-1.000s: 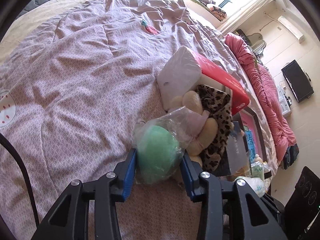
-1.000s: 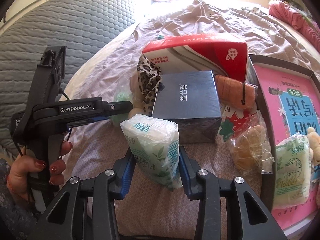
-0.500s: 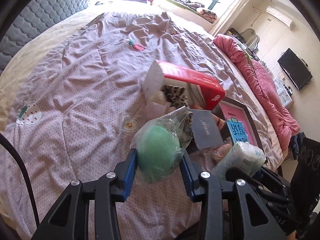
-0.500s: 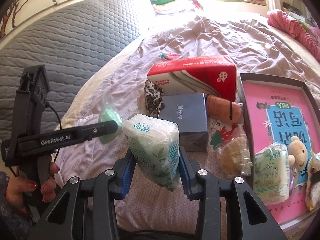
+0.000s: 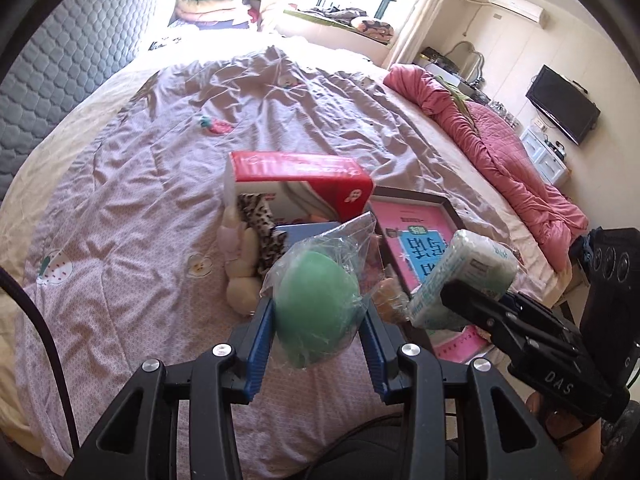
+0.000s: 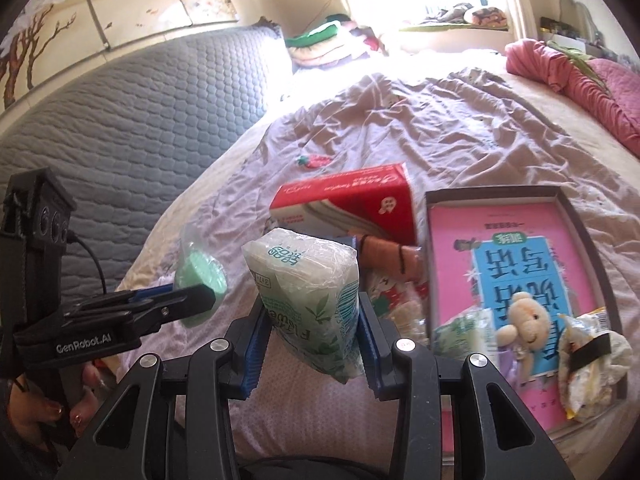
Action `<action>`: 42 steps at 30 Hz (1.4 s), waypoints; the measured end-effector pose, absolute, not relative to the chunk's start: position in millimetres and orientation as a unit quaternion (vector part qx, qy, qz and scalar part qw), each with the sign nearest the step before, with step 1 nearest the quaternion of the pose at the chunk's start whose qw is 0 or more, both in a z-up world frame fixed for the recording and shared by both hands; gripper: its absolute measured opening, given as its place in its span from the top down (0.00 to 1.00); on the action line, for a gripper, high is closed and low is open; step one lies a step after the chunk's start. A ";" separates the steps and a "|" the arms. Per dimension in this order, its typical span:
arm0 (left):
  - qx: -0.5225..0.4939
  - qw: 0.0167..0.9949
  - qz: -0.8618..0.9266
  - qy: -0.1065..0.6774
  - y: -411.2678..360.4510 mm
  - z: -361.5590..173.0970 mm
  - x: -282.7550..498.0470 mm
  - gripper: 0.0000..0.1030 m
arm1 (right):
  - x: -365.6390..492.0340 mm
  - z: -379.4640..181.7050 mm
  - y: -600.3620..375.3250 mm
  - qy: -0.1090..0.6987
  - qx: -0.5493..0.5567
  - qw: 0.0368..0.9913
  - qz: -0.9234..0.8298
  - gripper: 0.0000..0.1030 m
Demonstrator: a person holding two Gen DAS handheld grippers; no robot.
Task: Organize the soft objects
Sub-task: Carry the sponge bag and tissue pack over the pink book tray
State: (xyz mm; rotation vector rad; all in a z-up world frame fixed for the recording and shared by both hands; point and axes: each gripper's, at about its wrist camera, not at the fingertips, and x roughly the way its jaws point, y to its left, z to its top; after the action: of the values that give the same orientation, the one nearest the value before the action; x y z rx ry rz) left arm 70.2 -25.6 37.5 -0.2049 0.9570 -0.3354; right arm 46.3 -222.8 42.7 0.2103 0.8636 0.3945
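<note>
Both tongs have lifted higher since a second ago, carrying their loads well above the lilac patterned bedspread (image 5: 120, 216). Left tongs (image 5: 318, 316) grip a green round sponge in clear plastic wrap (image 5: 316, 300); right tongs (image 6: 311, 332) grip a white-green plastic pack of tissues (image 6: 308, 292). Ahead and right of them, the dark shallow tray with a pink liner (image 6: 592, 236) already holds a few soft items. Judging by this, several pieces beyond the tongs remain unsorted, including a cream plush toy (image 5: 240, 264) beside the red-and-white tissue box (image 5: 300, 180).

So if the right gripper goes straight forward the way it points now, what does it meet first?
Probably the red tissue box. It lies right beyond the tissue pack that the right gripper holds, though the depth is hard to judge.
</note>
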 end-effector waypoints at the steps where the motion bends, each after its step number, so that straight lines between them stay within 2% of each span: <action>1: -0.096 0.869 -0.163 0.456 -28.9 39.7 69.7 0.59 | 46.0 44.9 -227.1 0.413 0.103 0.885 0.187 0.59; 18: -0.050 0.869 -0.202 0.450 -96.8 66.7 64.6 0.59 | 41.1 63.0 -292.0 0.383 0.134 0.902 0.146 0.59; 42: 0.001 0.853 -0.250 0.458 -177.1 72.6 60.2 0.59 | 28.7 70.8 -383.1 0.363 0.163 0.916 0.053 0.59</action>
State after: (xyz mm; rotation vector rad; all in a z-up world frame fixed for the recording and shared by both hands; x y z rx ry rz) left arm 60.2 -177.1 72.6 0.0028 0.9647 -0.5262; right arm 28.7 -383.1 70.8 0.3348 0.7475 0.1087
